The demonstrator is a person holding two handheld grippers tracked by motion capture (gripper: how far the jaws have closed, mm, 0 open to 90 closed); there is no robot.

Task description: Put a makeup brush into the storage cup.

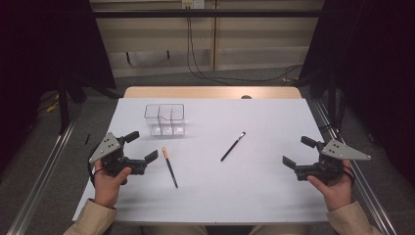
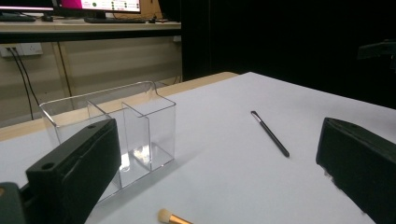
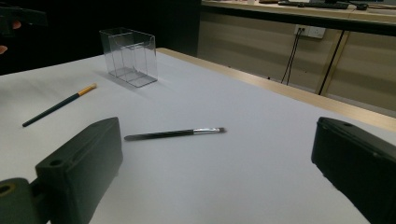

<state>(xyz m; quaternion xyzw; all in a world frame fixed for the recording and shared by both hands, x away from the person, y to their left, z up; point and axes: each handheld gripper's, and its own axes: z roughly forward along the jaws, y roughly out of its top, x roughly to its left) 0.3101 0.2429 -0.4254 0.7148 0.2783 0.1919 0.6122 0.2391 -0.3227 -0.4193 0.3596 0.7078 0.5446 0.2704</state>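
High view: the left gripper [image 1: 142,145] is hovering over the left part of the white table [image 1: 274,186], jaws spread wide, holding nothing. The gold-ferruled brush [image 1: 170,167] is lying flat just beside its near jaw, not touching. The clear organizer [image 1: 165,119], a hard transparent plastic box with inner dividers, is standing upright just behind, empty. The silver-tipped brush [image 1: 233,146], thin and black, is lying diagonally mid-table, well apart from both. The right gripper [image 1: 297,152] is hovering at the right edge, jaws open, empty. Nothing is lying between either gripper and the brushes. Cables are trailing on the floor behind.

Left gripper view: the two black blocky jaws are standing wide apart; the clear organizer [image 2: 116,126] is sitting behind the left one, the gold-ferruled brush [image 2: 170,217] is poking in at the bottom, and the silver-tipped brush [image 2: 271,134] is lying farther off. The monitors behind are too blurred to read.

Right gripper view: the jaws are standing open; the silver-tipped brush [image 3: 173,134] is lying between them farther ahead, with the gold-ferruled brush [image 3: 58,105] and clear organizer [image 3: 129,56] beyond.
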